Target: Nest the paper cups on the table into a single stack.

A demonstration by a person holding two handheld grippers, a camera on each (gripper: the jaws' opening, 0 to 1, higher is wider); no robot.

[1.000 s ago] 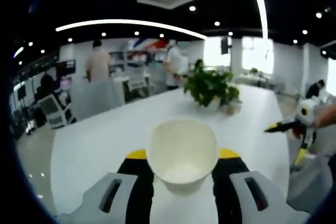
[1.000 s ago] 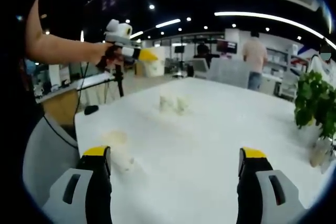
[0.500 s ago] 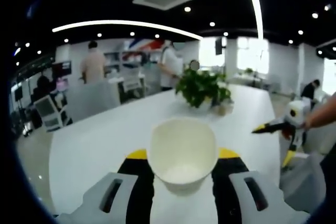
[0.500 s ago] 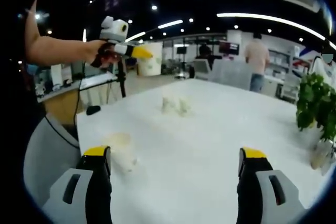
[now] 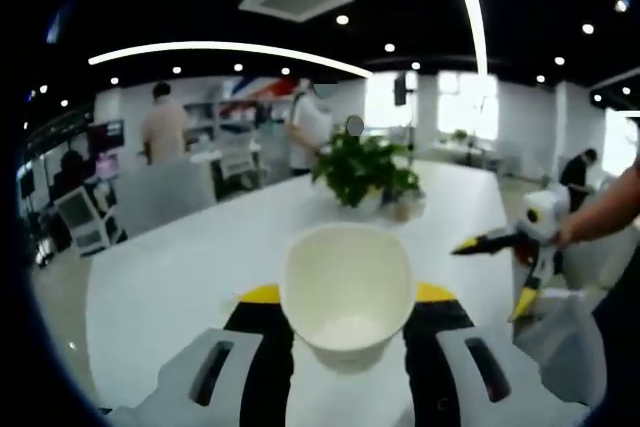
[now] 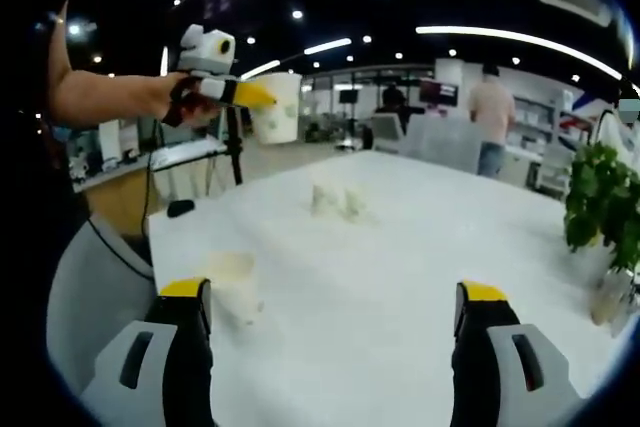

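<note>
Cups on table [image 6: 400, 277]: pair [image 6: 336, 200] blurred, one [image 6: 232, 282] near right gripper [image 6: 335, 332] indistinct. Held cup [image 5: 347, 292]: white, mouth toward camera, clamped in left gripper [image 5: 345, 312]. Right jaws apart.

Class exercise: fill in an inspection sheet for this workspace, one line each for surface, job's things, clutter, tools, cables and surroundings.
Surface: white table, mostly bare.
Job's things: held paper cup, mouth toward the camera; near cup by the table edge; two far cups side by side further along the table.
Clutter: potted plant on the table.
Tools: left tool shut on the held paper cup, raised above the table; right tool open, nothing between its jaws.
Cables: dark cable hanging near the table edge.
Surroundings: open office, ceiling lights, chairs, people standing in the background.
</note>
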